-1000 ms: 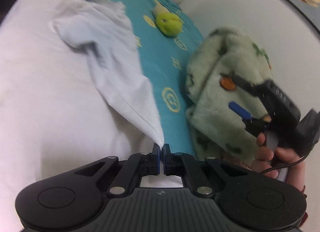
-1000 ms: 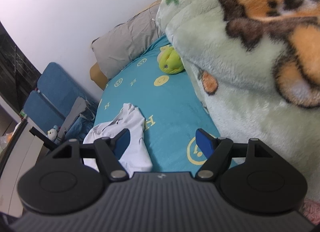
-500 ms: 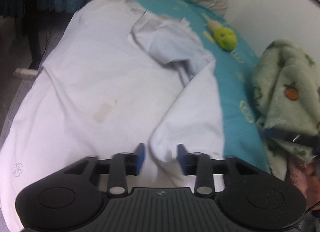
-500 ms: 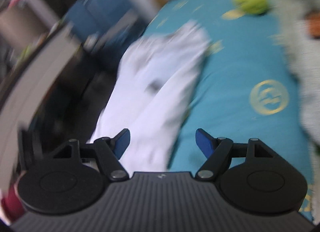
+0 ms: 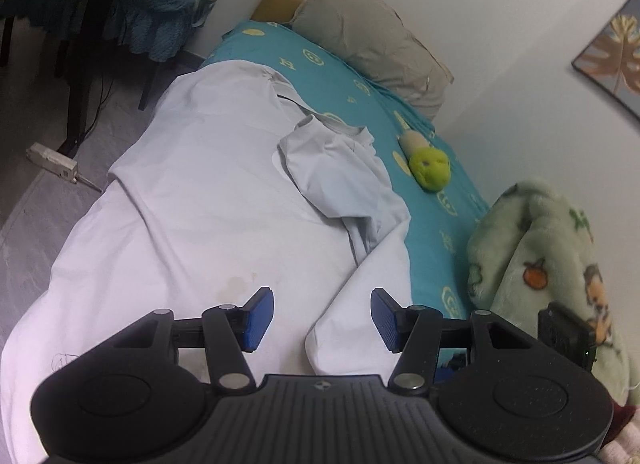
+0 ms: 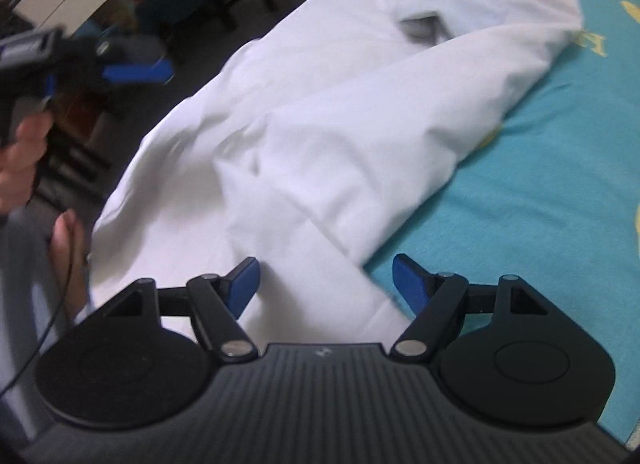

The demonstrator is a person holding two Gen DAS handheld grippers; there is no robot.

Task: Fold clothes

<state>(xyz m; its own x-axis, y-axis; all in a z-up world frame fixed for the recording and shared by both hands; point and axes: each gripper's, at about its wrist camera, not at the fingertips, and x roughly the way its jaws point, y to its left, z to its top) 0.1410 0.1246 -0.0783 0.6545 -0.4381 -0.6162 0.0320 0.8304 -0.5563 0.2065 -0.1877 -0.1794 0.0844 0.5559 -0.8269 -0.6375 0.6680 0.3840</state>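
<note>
Left tool [image 5: 322, 318]: jaws just opened and parted, nothing gripped, held above a folded corner of the white garment [image 5: 224, 200]. Right tool [image 6: 326, 282]: jaws spread wide, empty, over the same garment, which is spread on the teal bed sheet [image 5: 428, 224]. Beyond are noted a green plush toy [image 5: 430, 166], a fleece blanket [image 5: 532, 248] and a grey pillow [image 5: 368, 40].

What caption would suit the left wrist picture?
Open left gripper above a white shirt, one side folded in, on a teal bed.
</note>
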